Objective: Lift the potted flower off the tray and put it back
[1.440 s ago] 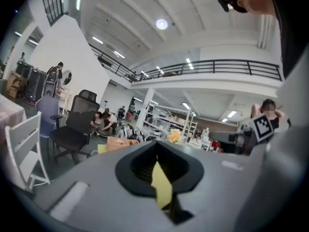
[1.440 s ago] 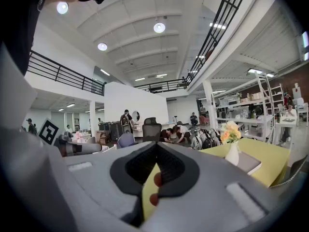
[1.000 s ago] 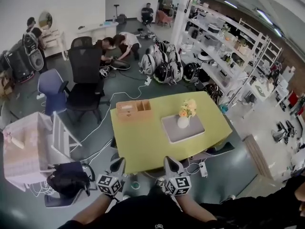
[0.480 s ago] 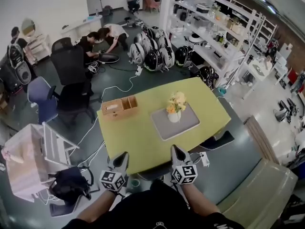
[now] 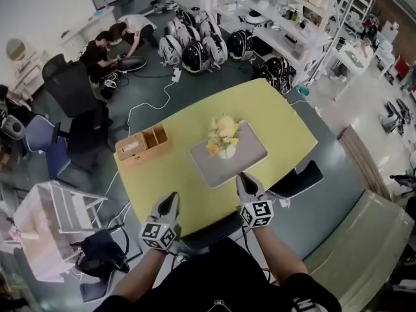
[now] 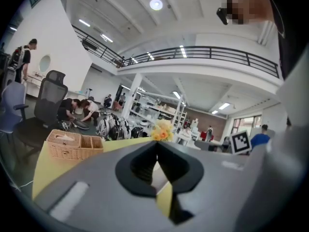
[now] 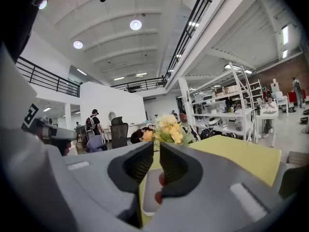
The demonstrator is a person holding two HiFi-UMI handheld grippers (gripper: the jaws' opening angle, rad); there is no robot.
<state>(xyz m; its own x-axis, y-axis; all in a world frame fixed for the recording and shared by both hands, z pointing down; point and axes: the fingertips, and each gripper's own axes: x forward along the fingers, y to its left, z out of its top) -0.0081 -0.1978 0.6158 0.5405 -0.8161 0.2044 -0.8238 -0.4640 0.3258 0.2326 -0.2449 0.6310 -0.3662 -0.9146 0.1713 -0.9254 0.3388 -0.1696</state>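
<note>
The potted flower (image 5: 223,135), with yellow and orange blooms in a white pot, is standing on the gray tray (image 5: 250,156) near the centre of the head view, toward the tray's upper left part. The tray is lying on the yellow-green table (image 5: 286,119). A wicker basket (image 5: 143,145) with compartments is sitting on the same table to the left of the tray, apart from it.

We are holding the right gripper (image 5: 246,182) by the tray's lower edge, pointing up the frame toward the flower. Its jaws have just been opening and are standing a narrow slit apart with nothing between them; in the right gripper view the blooms are showing beyond the tips.

We are holding the left gripper (image 5: 170,203) further to the lower left, over the table's near edge and well apart from the tray. In the left gripper view its jaws are meeting at the tips, clenched on nothing.

Around the table, a black office chair (image 5: 75,90) is standing at the left, a row of backpacks (image 5: 195,44) is lying at the top centre, two people (image 5: 110,41) are crouching at the upper left, and white shelving (image 5: 286,18) is filling the upper right.
</note>
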